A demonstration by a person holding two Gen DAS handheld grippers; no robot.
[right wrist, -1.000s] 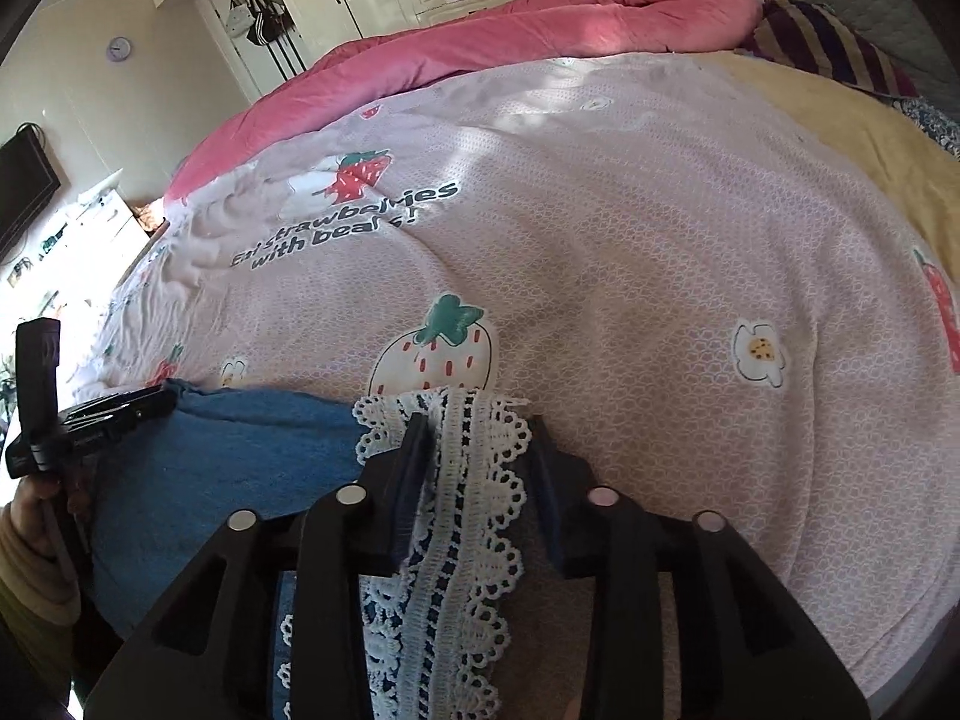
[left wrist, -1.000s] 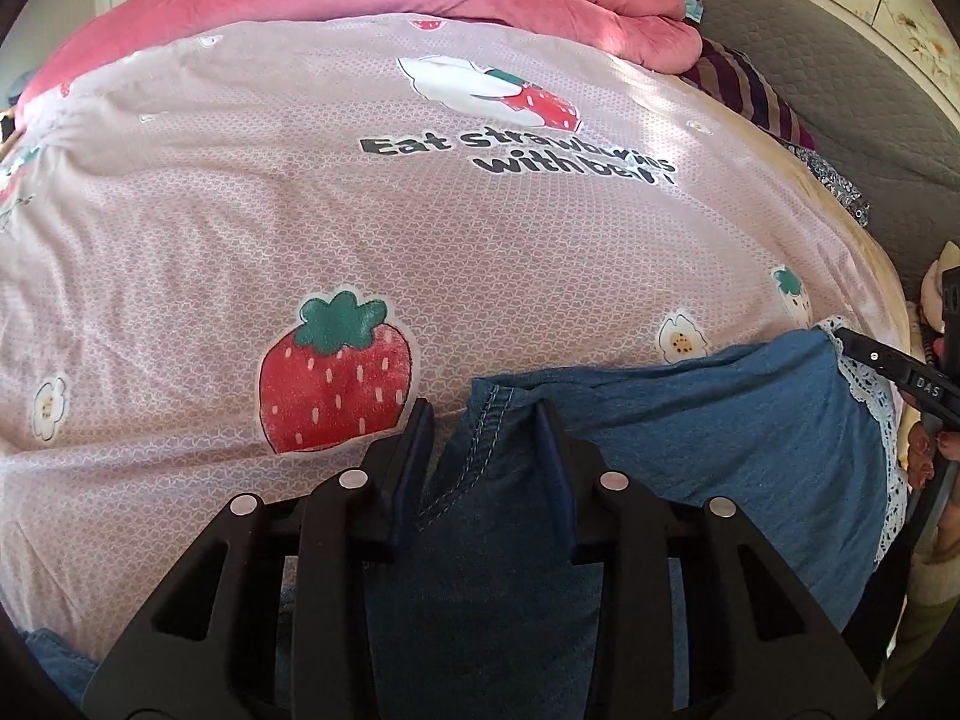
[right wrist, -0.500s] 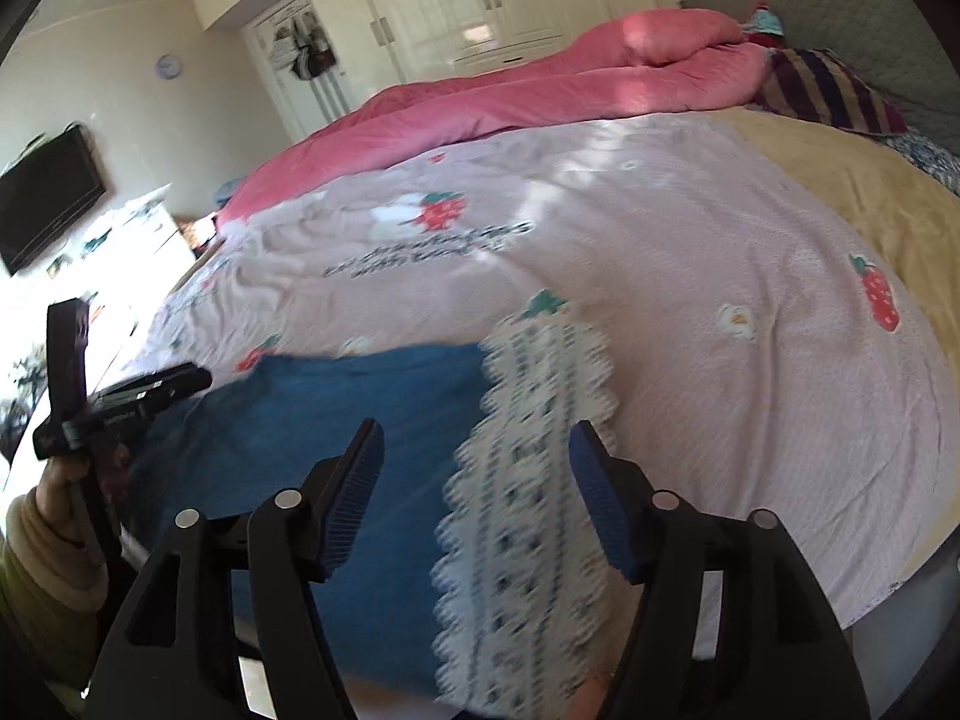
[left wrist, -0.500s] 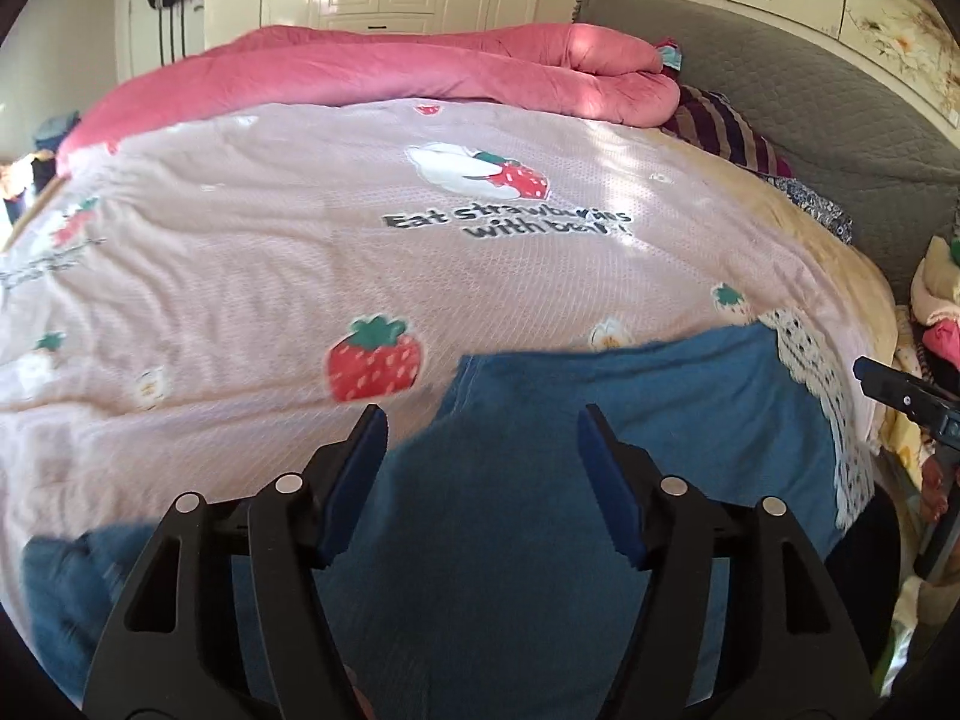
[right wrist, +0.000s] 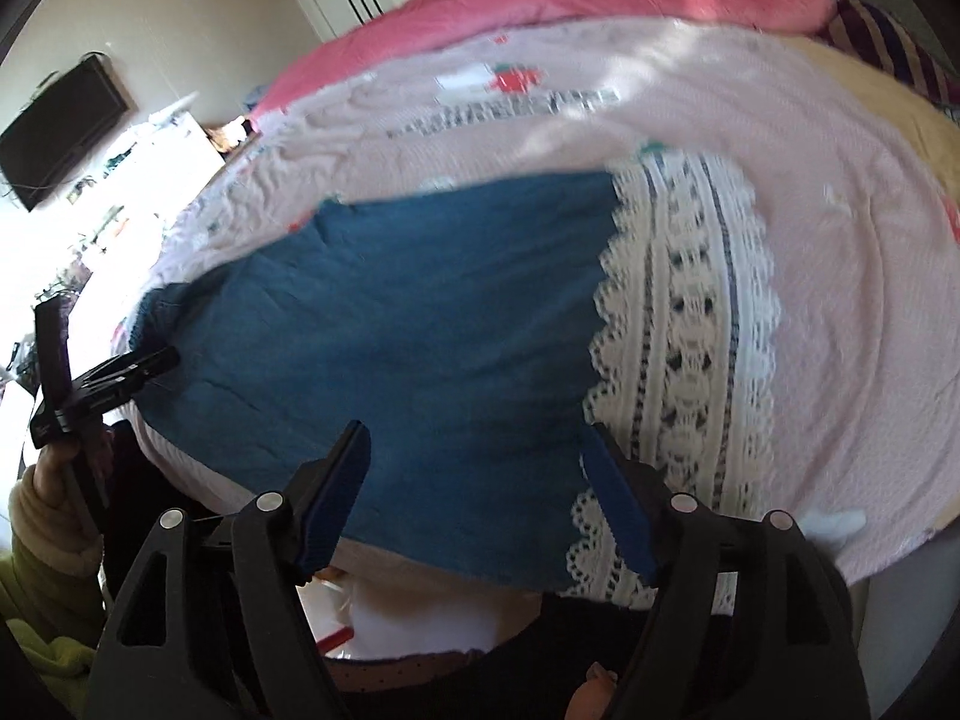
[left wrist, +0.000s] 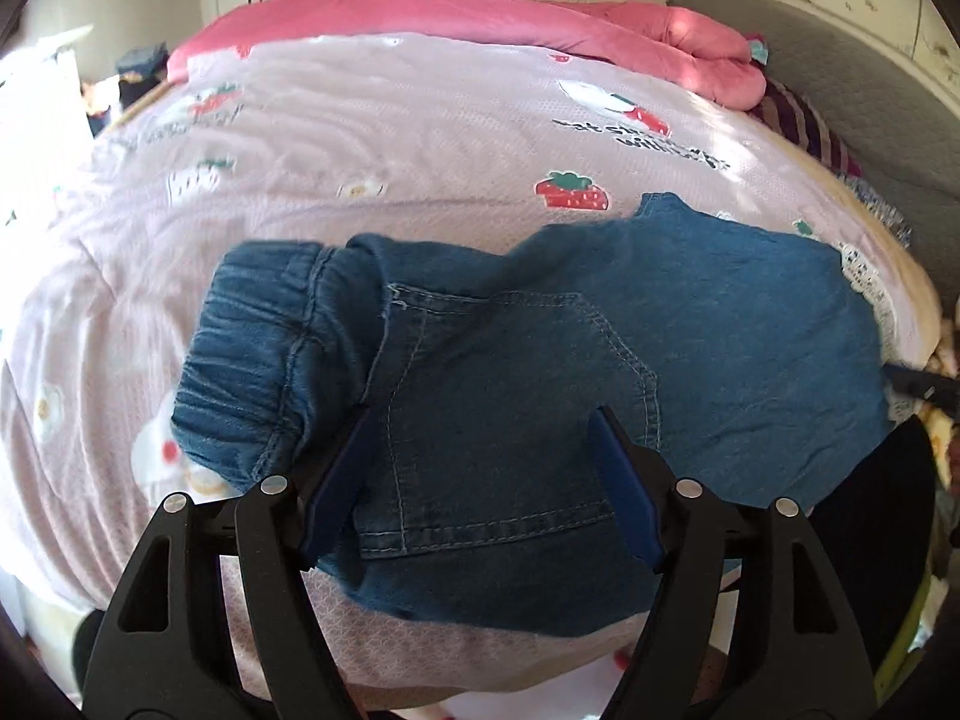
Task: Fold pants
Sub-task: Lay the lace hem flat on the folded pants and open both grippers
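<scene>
1. My right view is blurry, so I can't read the words on the pink bedspread.
2. The near edge of the blue pants drops out of sight past the bed's edge.
3. The pants lie flat on the near part of the bed, stretchy waist to the left, white lace cuff to the right.
4. My left gripper tips down over the pants, jaws opening, holding nothing.
5. My right gripper tips down by the lace, jaws opening, pads off the cloth.
</scene>
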